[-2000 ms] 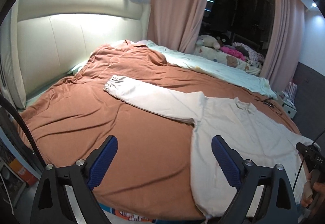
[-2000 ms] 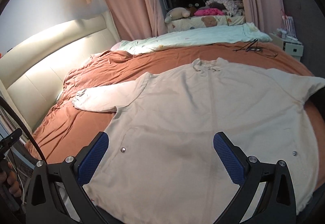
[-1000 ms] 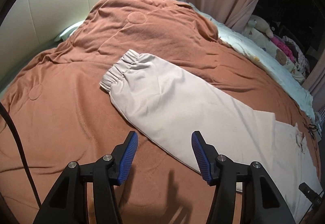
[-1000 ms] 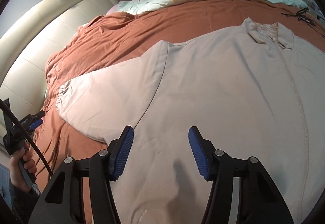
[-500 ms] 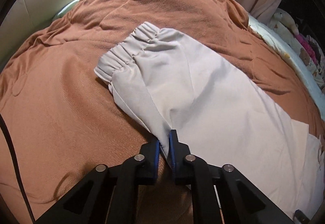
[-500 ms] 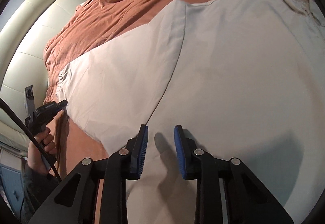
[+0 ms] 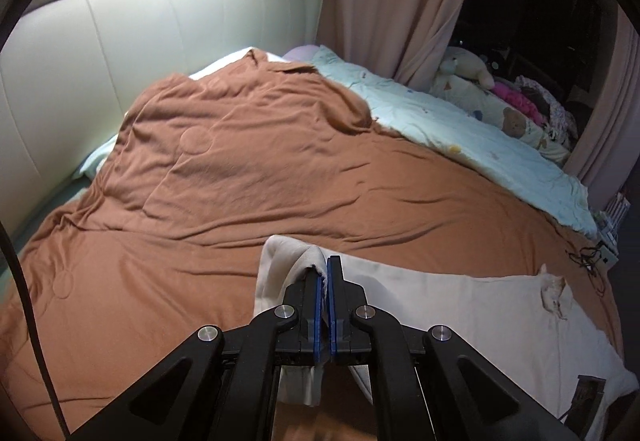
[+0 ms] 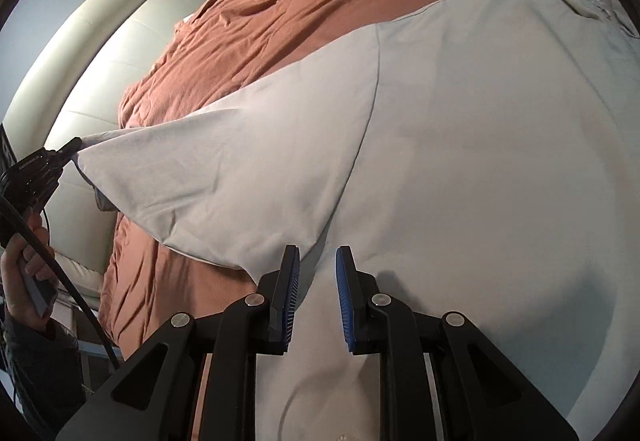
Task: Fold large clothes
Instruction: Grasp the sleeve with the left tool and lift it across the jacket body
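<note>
A large cream jacket (image 8: 480, 161) lies spread on the bed. My left gripper (image 7: 325, 269) is shut on its sleeve (image 7: 280, 265) near the cuff end, and the cloth hangs lifted off the cover. In the right wrist view the left gripper (image 8: 74, 145) pulls that sleeve (image 8: 240, 169) up and taut at the far left. My right gripper (image 8: 318, 253) points down at the jacket by the armpit seam. Its jaws stand a narrow gap apart, with only flat cloth showing between them. The collar (image 7: 554, 291) lies at the right.
A rust-brown duvet (image 7: 240, 181) covers the bed, with a pale blue blanket (image 7: 460, 137) behind it. A padded cream headboard (image 7: 120, 41) stands at the left. Plush toys (image 7: 468, 67) and pink curtains are at the back. A person's hand (image 8: 28, 261) holds the left gripper's handle.
My left gripper shut on the sleeve's edge and has lifted it off the duvet. My right gripper narrowed its jaws and came down close to the jacket by the armpit.
</note>
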Available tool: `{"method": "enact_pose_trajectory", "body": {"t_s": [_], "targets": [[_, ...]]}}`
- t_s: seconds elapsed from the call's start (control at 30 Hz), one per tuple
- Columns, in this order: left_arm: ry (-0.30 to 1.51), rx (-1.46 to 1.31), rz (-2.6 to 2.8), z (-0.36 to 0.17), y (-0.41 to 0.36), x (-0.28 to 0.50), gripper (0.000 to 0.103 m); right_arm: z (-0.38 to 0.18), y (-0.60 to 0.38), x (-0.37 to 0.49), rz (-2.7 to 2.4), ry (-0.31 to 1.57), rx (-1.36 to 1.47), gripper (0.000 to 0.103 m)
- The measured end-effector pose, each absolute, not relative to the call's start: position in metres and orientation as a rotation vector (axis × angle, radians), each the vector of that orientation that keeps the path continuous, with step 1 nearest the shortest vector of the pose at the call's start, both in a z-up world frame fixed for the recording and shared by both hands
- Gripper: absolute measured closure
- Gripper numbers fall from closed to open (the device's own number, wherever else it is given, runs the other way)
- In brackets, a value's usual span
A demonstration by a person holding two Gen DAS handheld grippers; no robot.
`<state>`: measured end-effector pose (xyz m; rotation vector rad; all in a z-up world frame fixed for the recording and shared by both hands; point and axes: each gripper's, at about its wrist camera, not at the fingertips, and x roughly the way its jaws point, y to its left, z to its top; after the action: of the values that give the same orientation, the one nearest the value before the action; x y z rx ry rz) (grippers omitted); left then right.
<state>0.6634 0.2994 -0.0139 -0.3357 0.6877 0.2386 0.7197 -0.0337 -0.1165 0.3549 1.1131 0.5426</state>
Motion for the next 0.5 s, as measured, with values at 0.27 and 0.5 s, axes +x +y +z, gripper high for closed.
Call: {"method": "enact_pose_trajectory", "body": {"t_s": [0.27, 0.5], "targets": [[0.624, -0.223, 0.106, 0.055, 0.203, 0.668, 0.101, -0.086, -0.106, 0.697, 0.43, 1.002, 0.481, 0.036], [0.624, -0.123, -0.013, 0.083, 0.113, 0.674, 0.101, -0.075, -0.162, 0.659, 0.334, 0.929, 0.552, 0.036]]}}
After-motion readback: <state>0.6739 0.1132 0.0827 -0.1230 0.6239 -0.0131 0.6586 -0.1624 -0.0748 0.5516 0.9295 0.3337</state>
